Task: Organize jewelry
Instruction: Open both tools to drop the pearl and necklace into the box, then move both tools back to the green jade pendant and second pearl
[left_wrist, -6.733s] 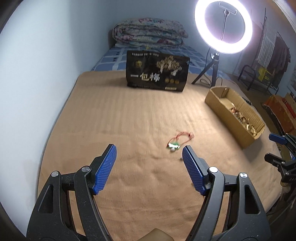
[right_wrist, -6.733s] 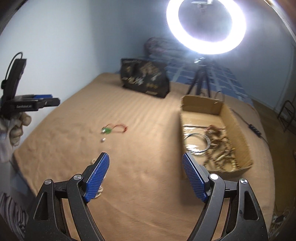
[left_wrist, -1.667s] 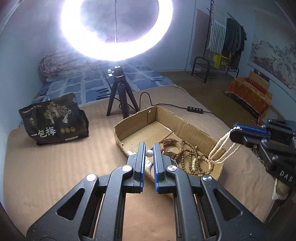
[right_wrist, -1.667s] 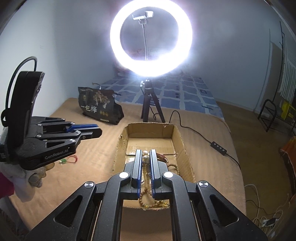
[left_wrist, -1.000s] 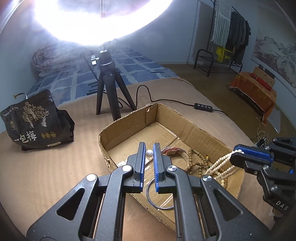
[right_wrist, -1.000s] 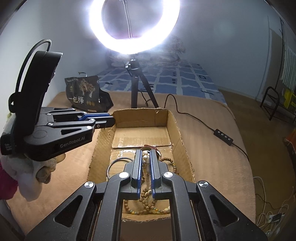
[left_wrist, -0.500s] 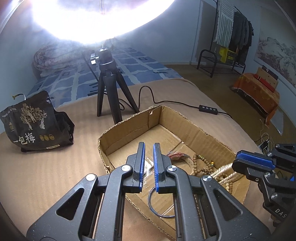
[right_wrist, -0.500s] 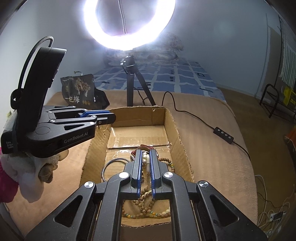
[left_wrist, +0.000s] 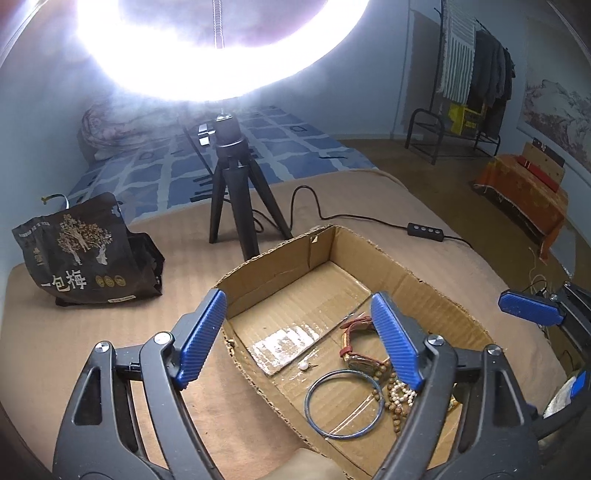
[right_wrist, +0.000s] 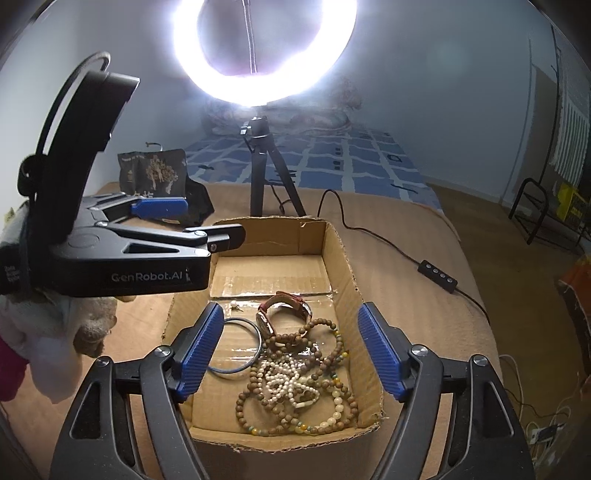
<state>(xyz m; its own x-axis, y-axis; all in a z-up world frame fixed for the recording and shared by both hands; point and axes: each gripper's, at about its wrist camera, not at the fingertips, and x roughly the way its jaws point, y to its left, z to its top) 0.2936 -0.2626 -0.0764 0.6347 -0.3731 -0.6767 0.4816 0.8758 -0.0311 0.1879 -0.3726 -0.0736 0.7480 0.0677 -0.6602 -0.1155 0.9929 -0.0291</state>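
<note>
Both grippers, left (left_wrist: 297, 336) & right (right_wrist: 290, 349), over cardboard box (right_wrist: 338, 254); jaws opening, nothing between. Pearl earring (left_wrist: 303, 366) lies inside by box's left wall.

A home bedroom: a bed (left_wrist: 332, 192) with tan blanket and blue checked sheet, folded quilt (left_wrist: 110, 129) at its head, clothes rack (left_wrist: 476, 74) by the wall, ring light (right_wrist: 258, 51) overhead.

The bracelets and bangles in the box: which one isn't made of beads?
The thin blue bangle: one plain smooth hoop lying flat by the box's left wall, beside the beaded strands.
</note>
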